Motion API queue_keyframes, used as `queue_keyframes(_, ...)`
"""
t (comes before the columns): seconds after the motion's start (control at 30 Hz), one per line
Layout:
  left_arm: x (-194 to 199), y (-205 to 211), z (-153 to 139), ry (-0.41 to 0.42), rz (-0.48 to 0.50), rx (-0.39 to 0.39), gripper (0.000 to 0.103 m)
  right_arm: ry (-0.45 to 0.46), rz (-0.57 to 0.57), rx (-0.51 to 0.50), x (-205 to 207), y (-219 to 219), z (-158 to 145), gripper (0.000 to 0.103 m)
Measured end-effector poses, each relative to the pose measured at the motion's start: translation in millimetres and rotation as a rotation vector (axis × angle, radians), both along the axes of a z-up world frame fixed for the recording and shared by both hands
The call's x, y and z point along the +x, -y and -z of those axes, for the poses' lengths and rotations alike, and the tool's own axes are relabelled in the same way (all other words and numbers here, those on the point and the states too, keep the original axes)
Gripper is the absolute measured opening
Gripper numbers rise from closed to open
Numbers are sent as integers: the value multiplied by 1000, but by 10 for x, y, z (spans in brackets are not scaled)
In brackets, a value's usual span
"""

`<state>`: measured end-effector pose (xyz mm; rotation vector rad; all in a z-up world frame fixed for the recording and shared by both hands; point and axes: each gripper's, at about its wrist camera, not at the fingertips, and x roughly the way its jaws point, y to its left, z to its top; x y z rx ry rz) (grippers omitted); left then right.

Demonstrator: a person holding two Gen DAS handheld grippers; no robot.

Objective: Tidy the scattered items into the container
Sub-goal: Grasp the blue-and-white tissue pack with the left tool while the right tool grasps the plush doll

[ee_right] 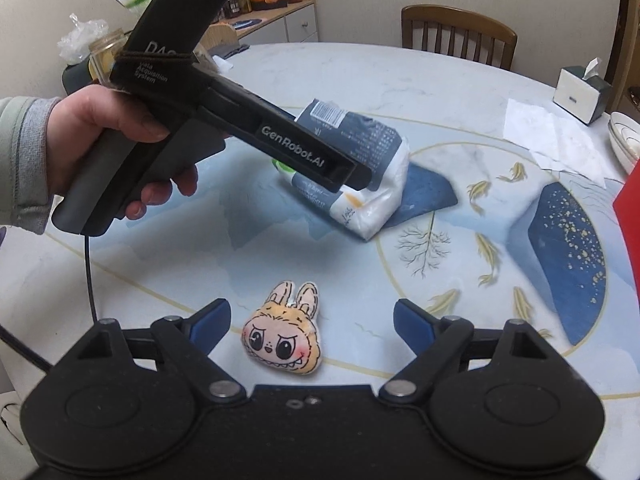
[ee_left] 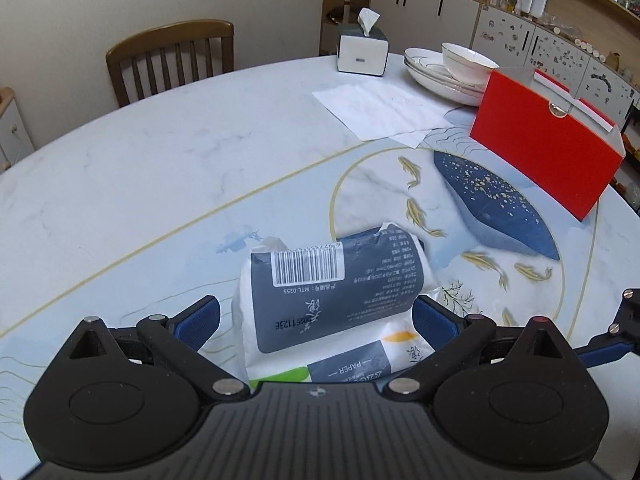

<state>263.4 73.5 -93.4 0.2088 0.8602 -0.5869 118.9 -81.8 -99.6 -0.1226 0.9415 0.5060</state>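
A soft tissue pack (ee_left: 336, 300), white with a dark grey label and barcode, lies on the round marble-print table (ee_left: 160, 184). My left gripper (ee_left: 316, 320) is open, its blue fingers (ee_left: 200, 320) on either side of the pack. In the right wrist view a hand (ee_right: 80, 132) holds that gripper's black handle (ee_right: 180, 92) over the pack (ee_right: 360, 168). A small plush toy head with rabbit ears (ee_right: 286, 336) lies on the table between the fingers of my open right gripper (ee_right: 312, 320). The red open-topped box (ee_left: 548, 152) stands at the right.
Stacked white plates with a bowl (ee_left: 452, 72), a tissue box (ee_left: 362, 50) and flat paper napkins (ee_left: 384, 108) sit at the far side. Wooden chairs (ee_left: 172, 56) stand at the table's edge. A side cabinet with jars and bags (ee_right: 256, 8) stands behind.
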Motion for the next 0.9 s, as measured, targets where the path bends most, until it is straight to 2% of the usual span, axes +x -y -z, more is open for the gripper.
queue_keyframes(0.23,78,-3,110,-36,-25,-16,103,-23,-44,-32,11,-97,165,84)
queue_keyframes(0.47,74,-15,132,-21,-53,-42,101,-31,-80,-65,-33,-161,237,80)
queue_keyframes(0.53,58,-6,132,-16,-44,-48,97,-27,-96,-73,-38,-176,236,79)
queue_keyframes(0.67,30,19,131,-16,-24,-57,77,-22,-102,-83,-28,-176,233,73)
queue_keyframes(0.73,27,18,116,-14,-27,-68,71,-20,-107,-90,-34,-170,227,71)
queue_keyframes(0.8,36,12,100,-21,-31,-87,58,-16,-120,-102,-43,-166,225,68)
queue_keyframes(0.9,49,17,84,-26,-39,-101,50,-13,-128,-109,-58,-147,221,64)
